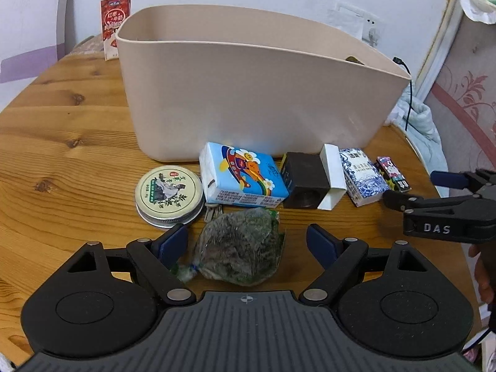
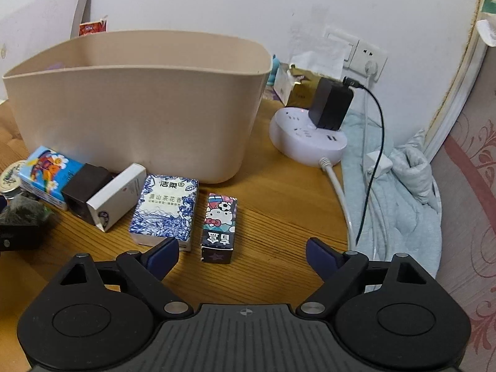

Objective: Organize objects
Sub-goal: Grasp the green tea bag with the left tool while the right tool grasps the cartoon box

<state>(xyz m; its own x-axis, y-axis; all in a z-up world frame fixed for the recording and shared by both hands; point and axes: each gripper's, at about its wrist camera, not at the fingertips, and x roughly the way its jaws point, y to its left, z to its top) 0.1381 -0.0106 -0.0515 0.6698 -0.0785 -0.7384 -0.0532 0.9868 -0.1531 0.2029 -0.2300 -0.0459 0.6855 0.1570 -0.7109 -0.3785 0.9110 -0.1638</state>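
A clear bag of dark green stuff (image 1: 241, 248) lies on the wooden table (image 1: 77, 155) between the fingers of my left gripper (image 1: 246, 235), which is open and not touching it. Behind the bag, in front of the beige bin (image 1: 248, 93), lie a round tin (image 1: 169, 195), a blue cartoon tissue pack (image 1: 241, 178), a dark cube box (image 1: 305, 183), a white box (image 1: 333, 176) and a blue-and-white tissue pack (image 2: 164, 210). My right gripper (image 2: 241, 246) is open over the near end of a Hello Kitty box (image 2: 218, 226), its pads clear of it.
Keys (image 1: 212, 212) peek out between tin and bag. A red milk carton (image 1: 114, 24) stands behind the bin. A round white power strip (image 2: 307, 139) with a black charger (image 2: 330, 105) sits at the right, its cables running over a pale cloth (image 2: 403, 201) beyond the table edge.
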